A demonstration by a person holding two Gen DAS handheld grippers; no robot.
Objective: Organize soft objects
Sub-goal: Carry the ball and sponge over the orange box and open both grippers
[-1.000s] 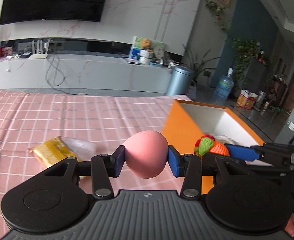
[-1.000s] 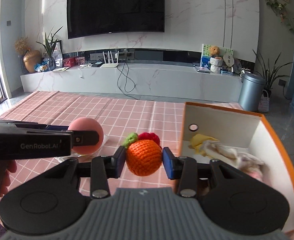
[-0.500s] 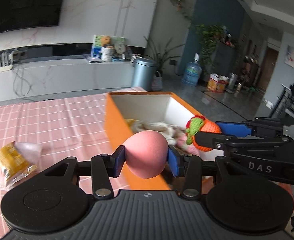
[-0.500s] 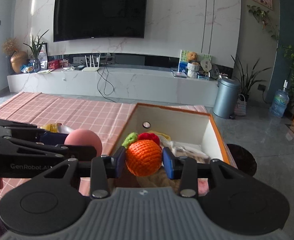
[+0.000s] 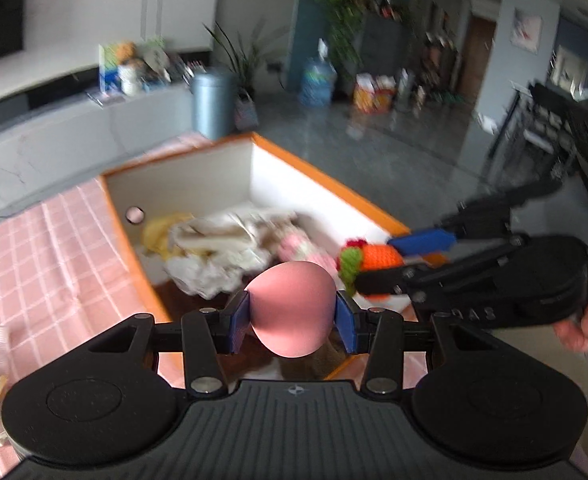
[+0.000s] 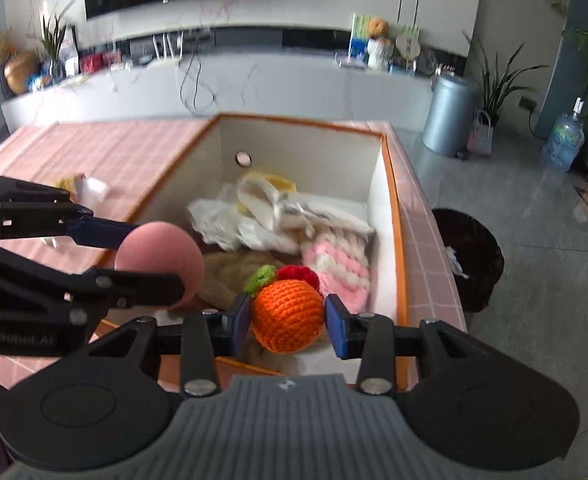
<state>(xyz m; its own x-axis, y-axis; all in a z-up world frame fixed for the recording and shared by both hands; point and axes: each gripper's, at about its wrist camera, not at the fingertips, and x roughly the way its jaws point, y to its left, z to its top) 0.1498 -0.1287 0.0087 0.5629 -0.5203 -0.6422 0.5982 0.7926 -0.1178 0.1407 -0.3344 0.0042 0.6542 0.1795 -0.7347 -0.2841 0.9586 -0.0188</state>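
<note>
- Pink foam ball sits clamped between the blue pads of the left hand-held gripper, above the near end of the orange box.
- Right hand-held gripper squeezes the crocheted orange fruit, also over the box.
- Inside the box: white cloths and a pink-and-white knit.
- Box rests on the pink checked table.
</note>
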